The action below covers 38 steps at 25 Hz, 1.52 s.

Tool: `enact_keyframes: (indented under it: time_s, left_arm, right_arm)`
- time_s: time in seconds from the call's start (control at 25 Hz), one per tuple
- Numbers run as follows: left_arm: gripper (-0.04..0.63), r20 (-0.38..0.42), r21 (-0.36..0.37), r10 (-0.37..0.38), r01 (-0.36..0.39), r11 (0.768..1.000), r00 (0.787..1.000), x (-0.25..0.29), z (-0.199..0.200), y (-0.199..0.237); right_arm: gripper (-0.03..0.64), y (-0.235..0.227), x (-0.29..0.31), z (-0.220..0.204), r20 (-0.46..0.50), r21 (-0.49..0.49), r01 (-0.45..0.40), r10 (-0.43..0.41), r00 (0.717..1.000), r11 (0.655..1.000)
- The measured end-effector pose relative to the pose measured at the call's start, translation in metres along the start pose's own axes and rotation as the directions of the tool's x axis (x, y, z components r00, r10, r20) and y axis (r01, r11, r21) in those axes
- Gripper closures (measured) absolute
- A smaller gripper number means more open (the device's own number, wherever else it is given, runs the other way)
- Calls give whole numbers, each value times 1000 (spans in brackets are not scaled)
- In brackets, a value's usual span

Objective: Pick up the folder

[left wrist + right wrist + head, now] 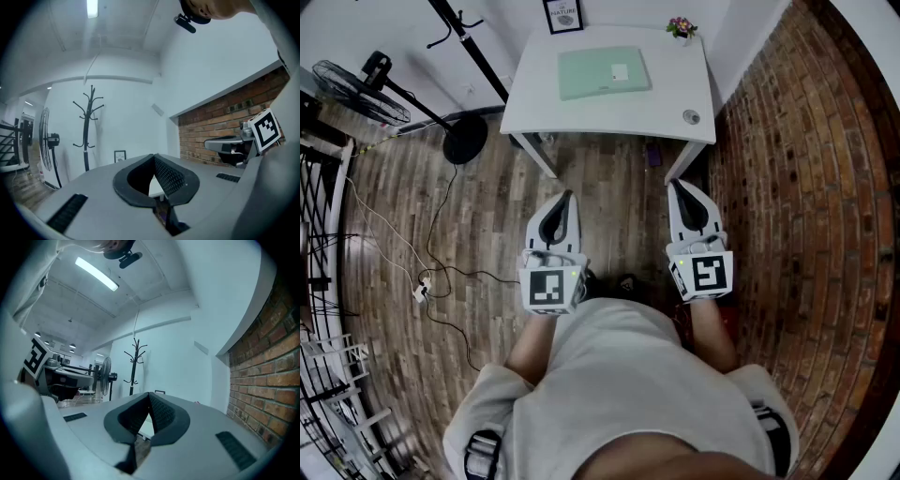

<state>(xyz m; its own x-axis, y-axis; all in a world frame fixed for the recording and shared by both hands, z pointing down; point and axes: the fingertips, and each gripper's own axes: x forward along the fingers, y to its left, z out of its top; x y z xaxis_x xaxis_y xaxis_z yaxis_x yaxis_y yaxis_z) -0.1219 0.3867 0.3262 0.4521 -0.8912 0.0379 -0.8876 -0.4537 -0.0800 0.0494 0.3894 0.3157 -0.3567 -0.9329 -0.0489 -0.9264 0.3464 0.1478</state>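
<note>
A pale green folder [604, 72] lies flat on the white table [581, 112] at the top of the head view. Both grippers hang level over the wooden floor, well short of the table's near edge. My left gripper [568, 196] is shut with nothing between its tips and points toward the table. My right gripper [676, 185] is also shut and empty, beside the table's right front leg. In the left gripper view the left gripper [153, 156] has its tips together, with the white table edge showing behind them. The right gripper [149, 394] looks the same in its own view.
A small flower pot [682, 27] and a framed picture [563, 15] stand at the table's back. A round object [691, 116] lies at its right front corner. A standing fan [356, 89], a coat rack [88, 126] and cables [431, 272] occupy the left. Brick wall [806, 187] runs along the right.
</note>
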Motion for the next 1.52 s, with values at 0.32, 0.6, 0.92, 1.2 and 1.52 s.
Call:
enact_keyframes:
  time_s: [0.32, 0.6, 0.92, 1.2, 1.52]
  left_arm:
    - [577, -14, -4, -34, 34, 999, 999, 2, -2, -8]
    - [572, -40, -18, -50, 49, 999, 998, 3, -12, -28]
    - [563, -76, -7, -44, 44, 999, 996, 10, -19, -36]
    - [545, -88, -14, -75, 74, 997, 993, 26, -28, -37]
    - [544, -76, -32, -93, 91, 995, 993, 59, -31, -19]
  right_arm:
    - [618, 4, -4, 6, 43, 28, -11, 10, 999, 1000]
    - [560, 1, -12, -7, 18, 30, -55, 54, 998, 998]
    - [557, -6, -17, -18, -11, 37, -57, 57, 998, 998]
    - [555, -14, -13, -27, -26, 32, -24, 25, 999, 999]
    - [555, -23, 16, -32, -42, 19, -11, 12, 999, 1000]
